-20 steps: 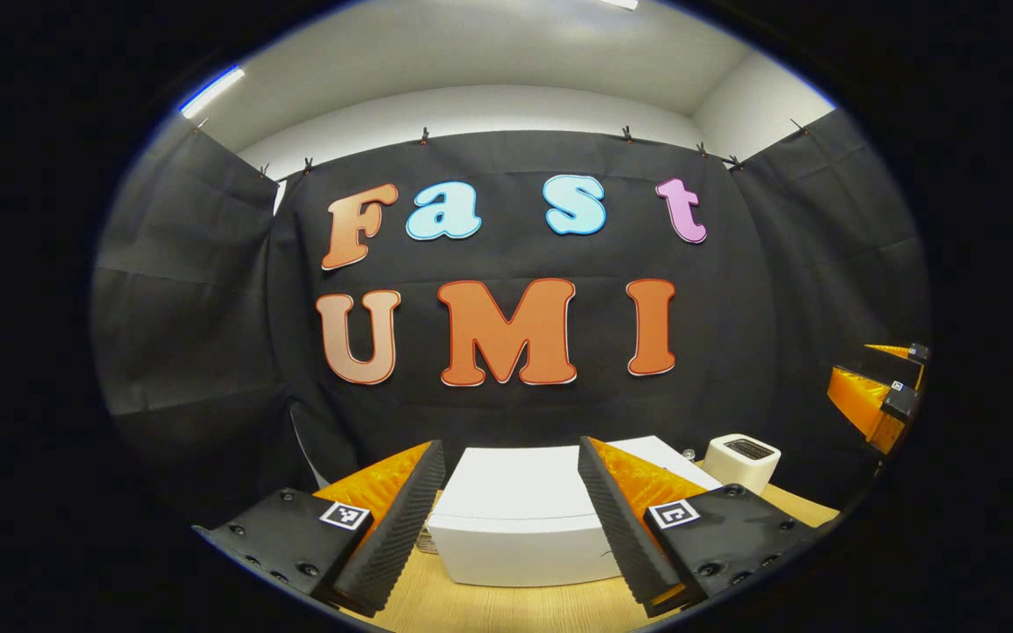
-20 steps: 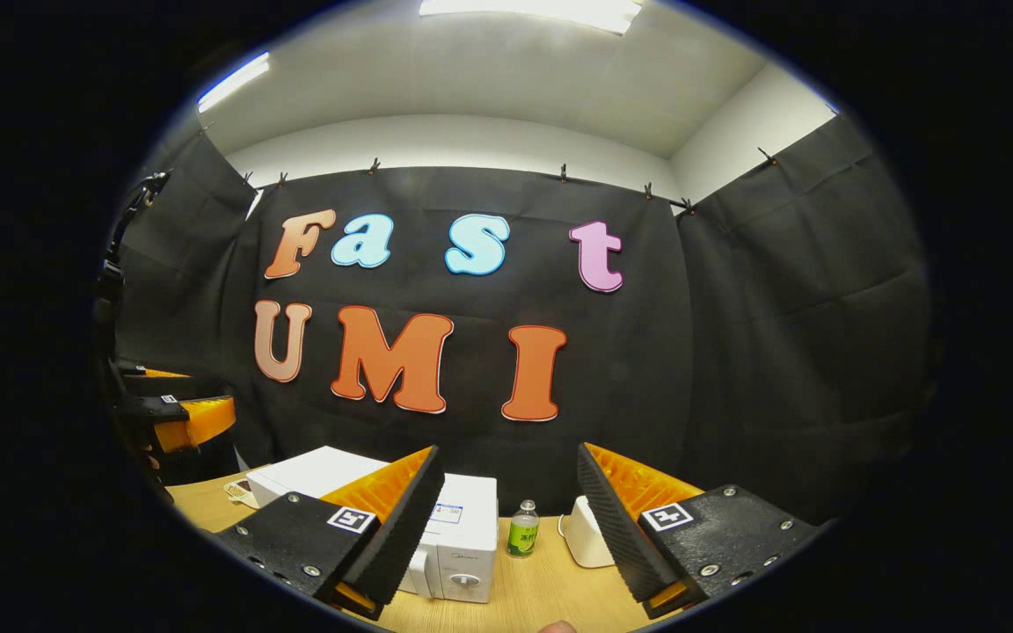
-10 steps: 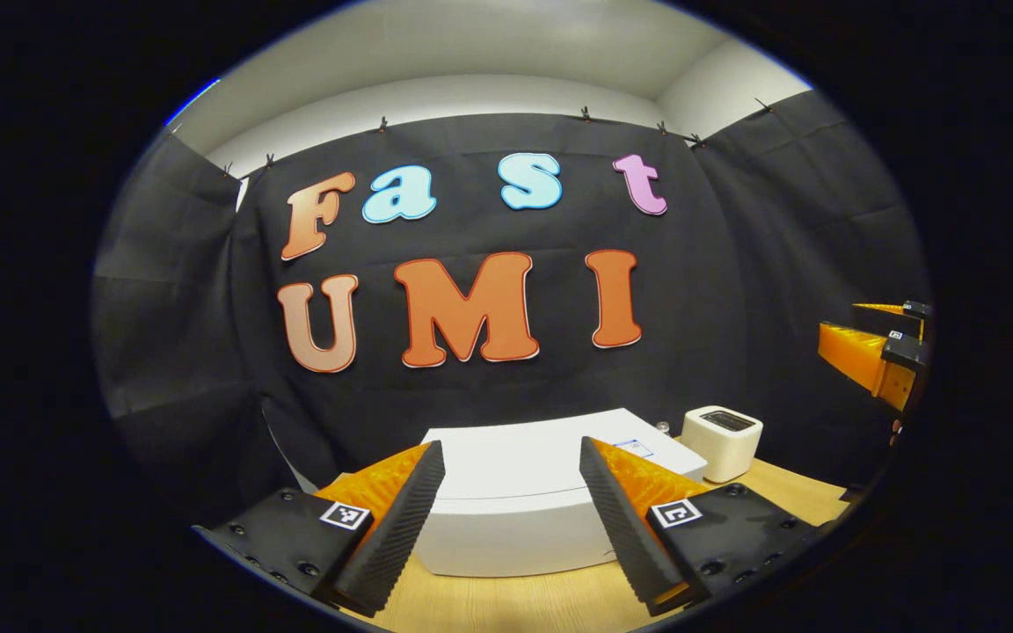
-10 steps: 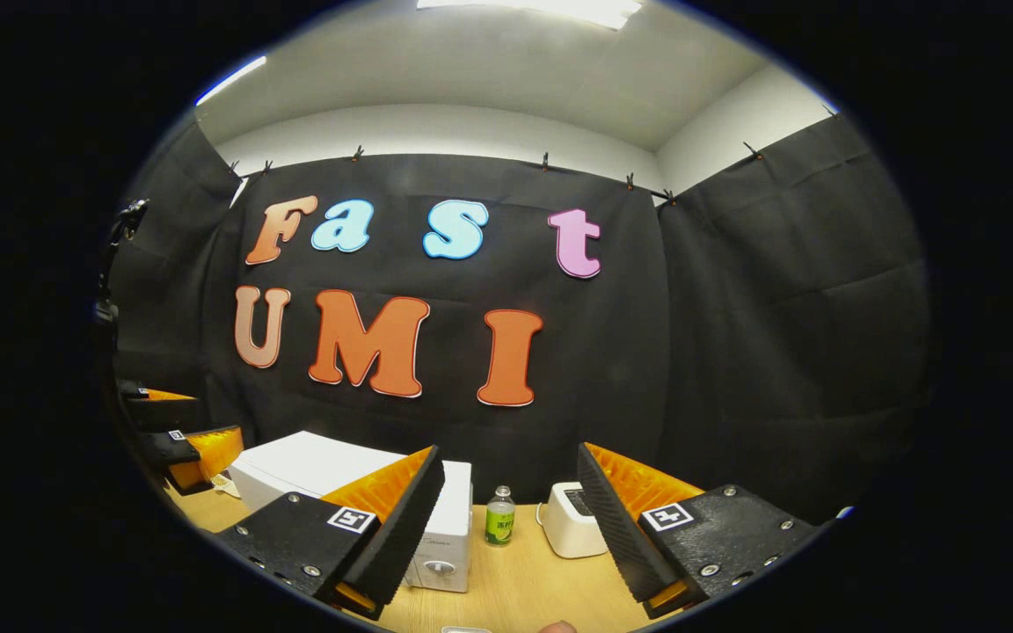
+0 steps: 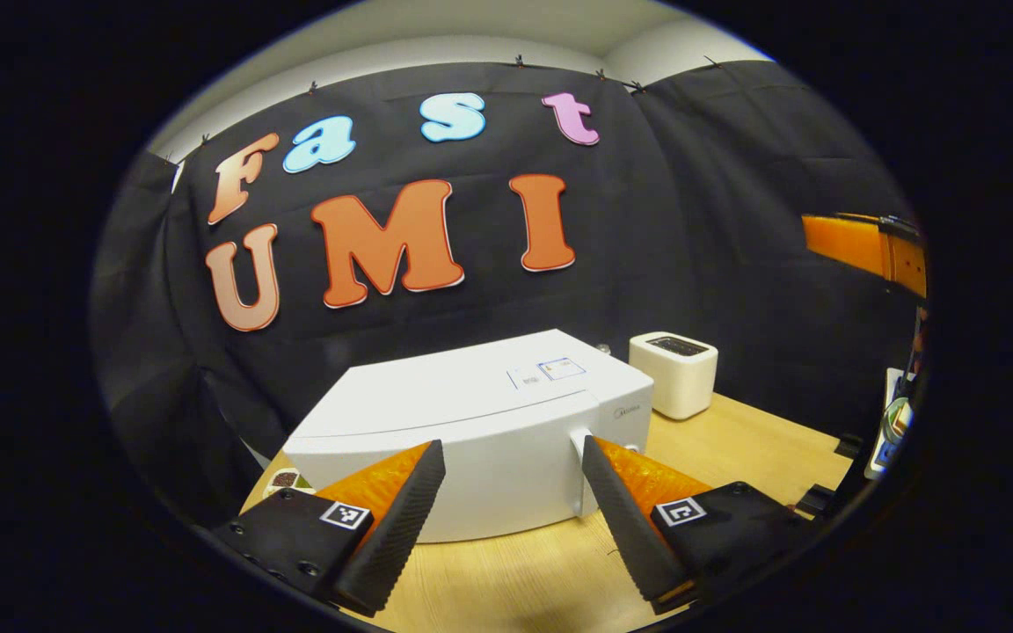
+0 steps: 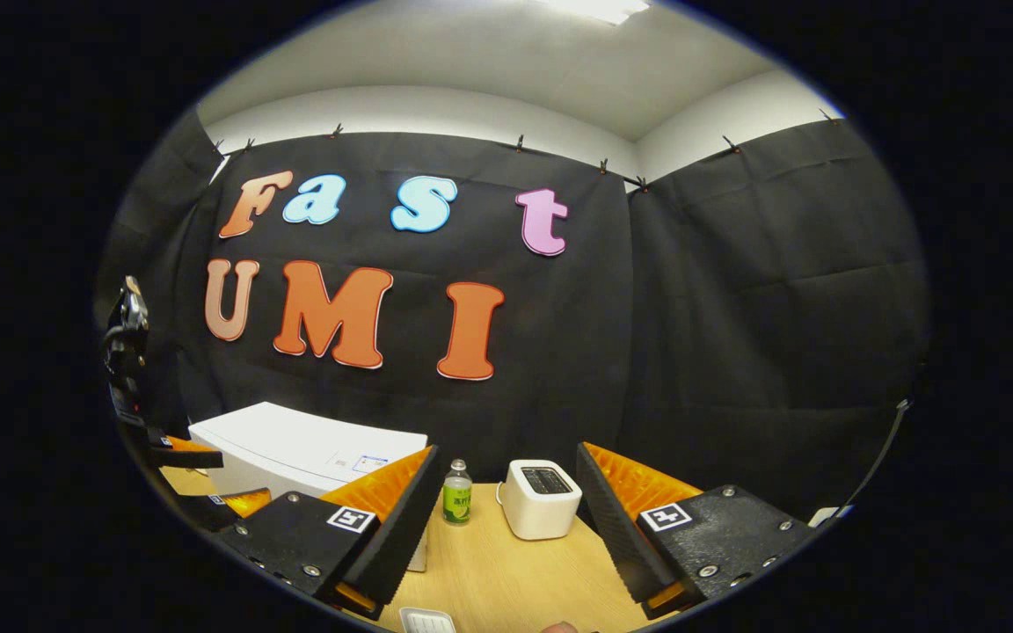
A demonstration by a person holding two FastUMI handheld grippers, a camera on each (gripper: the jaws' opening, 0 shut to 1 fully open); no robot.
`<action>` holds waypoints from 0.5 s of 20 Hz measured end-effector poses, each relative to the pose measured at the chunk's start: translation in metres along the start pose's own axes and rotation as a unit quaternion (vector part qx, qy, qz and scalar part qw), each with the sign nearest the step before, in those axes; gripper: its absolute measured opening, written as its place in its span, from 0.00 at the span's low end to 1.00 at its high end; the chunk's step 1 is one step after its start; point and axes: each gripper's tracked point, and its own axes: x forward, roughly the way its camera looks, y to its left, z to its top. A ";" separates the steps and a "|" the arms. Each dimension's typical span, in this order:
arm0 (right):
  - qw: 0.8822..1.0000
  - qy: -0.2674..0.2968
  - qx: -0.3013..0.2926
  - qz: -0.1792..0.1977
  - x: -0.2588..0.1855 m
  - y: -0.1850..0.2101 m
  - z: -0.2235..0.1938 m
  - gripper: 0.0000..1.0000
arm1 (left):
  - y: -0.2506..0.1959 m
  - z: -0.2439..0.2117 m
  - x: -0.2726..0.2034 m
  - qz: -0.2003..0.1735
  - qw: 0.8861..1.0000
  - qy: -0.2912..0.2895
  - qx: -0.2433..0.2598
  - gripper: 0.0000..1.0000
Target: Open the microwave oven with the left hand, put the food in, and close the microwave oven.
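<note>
Left tool (image 5: pixel 513 492): fingers spread, nothing between them, hovering just in front of the white boxy microwave oven (image 5: pixel 471 413) on the light wooden surface (image 5: pixel 735 440). Door shut; the white handle tab (image 5: pixel 579 440) sits right by the tool's right finger.

Right tool (image 6: pixel 506 519): also spread and empty, aimed toward the small white toaster (image 6: pixel 542 498) and the green-labelled clear bottle (image 6: pixel 457 497).

Risks, as I judge them:
- Oven looks light; a sideways pull on the handle could drag the whole box instead of swinging the door.
- Fingers may skid off the small tab if the tool closes off-centre.
- Food not clearly identifiable yet; a white ribbed tray edge (image 6: pixel 426 622) shows at the bottom of the right gripper view.

Labels: a small logo on the oven front and stickers on its top, all too small to read. Same for the bottle label.
</note>
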 end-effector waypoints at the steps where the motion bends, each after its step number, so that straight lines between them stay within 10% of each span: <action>1: 1.000 0.006 0.001 -0.006 -0.002 -0.006 -0.005 0.94 | -0.007 -0.010 0.006 0.001 1.000 0.009 0.005 0.97; 10: 0.997 0.050 -0.033 -0.056 -0.032 -0.058 -0.031 0.94 | -0.064 -0.057 0.067 0.017 0.999 0.030 -0.004 1.00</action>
